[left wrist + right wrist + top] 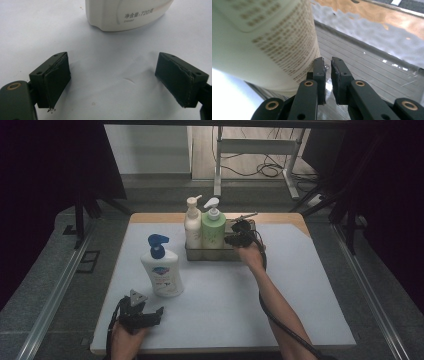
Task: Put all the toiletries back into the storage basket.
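From where I stood, the person's right gripper was reaching out to the far middle of the table, at the right end of a shallow tray. Two pump bottles stood upright in the tray's left part, a cream bottle and a green bottle, touching side by side, and the gripper sat just beside the green one.

In the right gripper view its jaws were nearly together, with only a narrow slit between the pads. A glint of something clear showed in that slit, over the tray's ribbed floor. I could not tell whether the pads were pressing on anything. A bottle's pale printed side rose just beside the jaw on the left of that view.

The left gripper lay low at the near left corner of the white mat, held in the person's hand. Its jaws stood wide apart with nothing between them but bare mat, as the left gripper view made plain.

A white bottle with a blue pump stood upright on the mat just beyond that gripper, apart from it and well clear of the tray. Its base showed ahead of the open jaws, with printed characters low on its front.
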The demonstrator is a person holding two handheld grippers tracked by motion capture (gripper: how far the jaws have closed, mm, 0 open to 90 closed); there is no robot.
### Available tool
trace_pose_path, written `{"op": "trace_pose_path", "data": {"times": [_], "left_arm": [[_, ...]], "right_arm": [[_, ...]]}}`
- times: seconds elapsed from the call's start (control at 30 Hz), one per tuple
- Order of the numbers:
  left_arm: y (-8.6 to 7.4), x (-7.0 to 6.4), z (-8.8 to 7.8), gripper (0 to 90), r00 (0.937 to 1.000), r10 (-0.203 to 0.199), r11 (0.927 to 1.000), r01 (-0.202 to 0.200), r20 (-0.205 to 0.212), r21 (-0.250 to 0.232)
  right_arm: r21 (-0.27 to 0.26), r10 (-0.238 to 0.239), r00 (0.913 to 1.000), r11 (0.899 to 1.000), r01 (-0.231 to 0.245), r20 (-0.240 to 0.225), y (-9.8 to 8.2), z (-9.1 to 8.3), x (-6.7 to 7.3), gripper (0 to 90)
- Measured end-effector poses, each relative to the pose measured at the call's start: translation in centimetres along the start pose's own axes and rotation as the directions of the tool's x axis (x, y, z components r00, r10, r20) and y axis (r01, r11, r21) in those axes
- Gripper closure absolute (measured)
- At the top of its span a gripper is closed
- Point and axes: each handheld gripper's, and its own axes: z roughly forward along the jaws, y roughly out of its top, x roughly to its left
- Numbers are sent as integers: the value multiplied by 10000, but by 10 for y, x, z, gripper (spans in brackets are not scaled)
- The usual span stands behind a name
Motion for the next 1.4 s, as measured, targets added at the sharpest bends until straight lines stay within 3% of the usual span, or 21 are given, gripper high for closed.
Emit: {"op": "trace_pose_path", "data": {"times": [0.2, 0.4, 0.83, 1.4], "left_arm": [[0, 0, 0, 123, 10000, -1, 10000, 1, 1, -2], [0, 0, 0, 123, 10000, 6, 10000, -6, 0, 2], [0, 0, 0, 123, 10000, 7, 10000, -7, -4, 6], [0, 0, 0, 123, 10000, -5, 10000, 5, 0, -8]], "right_arm": [[-186, -361, 9993, 9992, 362, 57, -1, -12, 1, 749], [-449, -416, 9991, 9981, 415, -7, -3, -28, -3, 612], [-583, -1194, 9925, 9913, 1179, -241, -13, -52, 0, 372], [-834, -1586, 9861, 9845, 1542, -492, -30, -80, 7, 303]]}}
